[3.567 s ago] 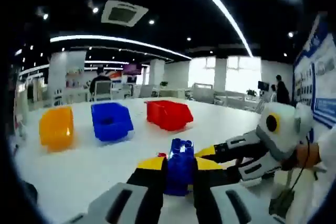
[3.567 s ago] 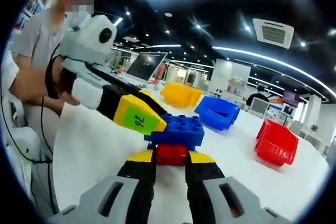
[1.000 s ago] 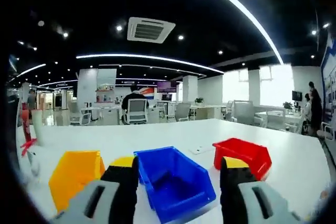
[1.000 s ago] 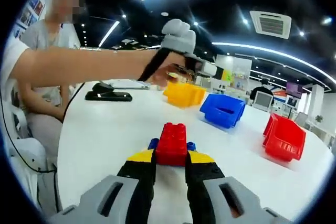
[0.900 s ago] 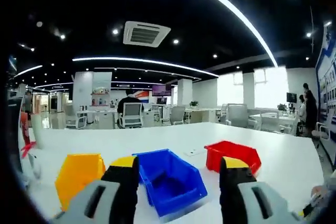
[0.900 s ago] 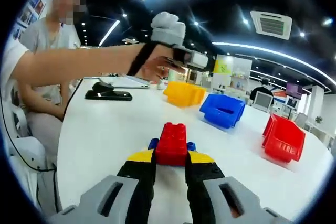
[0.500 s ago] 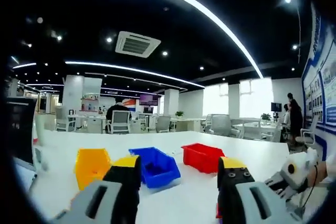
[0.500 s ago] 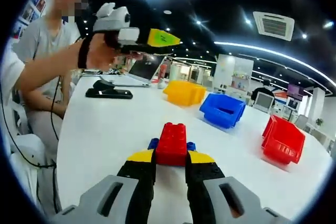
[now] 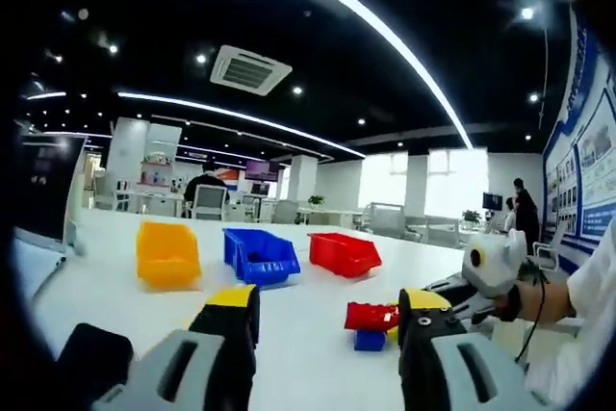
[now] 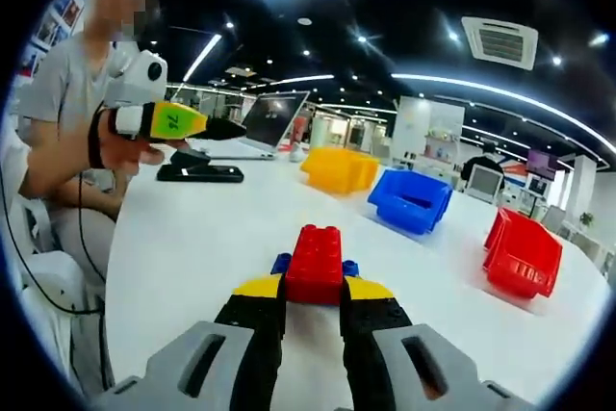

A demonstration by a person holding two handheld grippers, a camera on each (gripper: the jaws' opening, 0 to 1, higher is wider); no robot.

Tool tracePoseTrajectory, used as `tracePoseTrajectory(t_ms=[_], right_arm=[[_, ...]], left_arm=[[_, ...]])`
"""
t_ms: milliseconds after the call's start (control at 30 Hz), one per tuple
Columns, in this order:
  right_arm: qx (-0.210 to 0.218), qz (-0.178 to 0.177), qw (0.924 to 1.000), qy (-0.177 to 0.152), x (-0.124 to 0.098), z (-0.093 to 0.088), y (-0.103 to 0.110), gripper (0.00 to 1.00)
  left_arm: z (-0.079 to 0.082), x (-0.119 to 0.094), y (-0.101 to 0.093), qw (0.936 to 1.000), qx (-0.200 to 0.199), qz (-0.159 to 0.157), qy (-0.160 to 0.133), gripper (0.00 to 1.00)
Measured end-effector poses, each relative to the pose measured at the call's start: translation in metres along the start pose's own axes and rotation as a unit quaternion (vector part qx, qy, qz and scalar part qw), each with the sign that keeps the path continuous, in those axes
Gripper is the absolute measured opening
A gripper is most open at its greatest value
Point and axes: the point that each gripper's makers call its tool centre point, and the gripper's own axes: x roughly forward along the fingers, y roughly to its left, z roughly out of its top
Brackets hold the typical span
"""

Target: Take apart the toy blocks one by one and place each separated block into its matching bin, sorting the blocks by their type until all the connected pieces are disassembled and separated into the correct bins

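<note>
My right gripper [image 10: 313, 288] is shut on a red block [image 10: 316, 262] low over the white table [image 10: 192, 238]; a small blue block [image 10: 279, 264] peeks out from behind it. In the left gripper view the same red block [image 9: 371, 315] has the blue block [image 9: 369, 340] under it, with the right gripper [image 9: 391, 322] reaching in from the right. My left gripper [image 9: 327, 320] is open with nothing between its jaws. It hangs in the air at the upper left of the right gripper view [image 10: 226, 128], well apart from the blocks.
A yellow bin [image 9: 168, 254], a blue bin [image 9: 260, 255] and a red bin [image 9: 344, 253] stand in a row further along the table. A black phone [image 10: 202, 173] and a laptop [image 10: 260, 132] lie near the person [image 10: 67, 93] at the table's side.
The left gripper, open over the blue bin a second ago, has pulled back towards the person and away from the bins. The right gripper and its red block have stayed put.
</note>
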Motion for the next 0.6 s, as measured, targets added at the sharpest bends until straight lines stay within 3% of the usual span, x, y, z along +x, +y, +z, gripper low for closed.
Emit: tracePoseTrajectory(t_ms=[500,600], right_arm=[[0.007,-0.006,0.9999,0.003,-0.003,-0.001,-0.001,0.23],[0.006,-0.007,1.0,0.002,-0.004,-0.001,0.0,0.23]], left_arm=[[-0.021,0.012,-0.021,0.9994,0.007,-0.028,0.018,0.57],[-0.041,0.02,-0.032,0.9956,0.058,-0.04,0.061,0.57]])
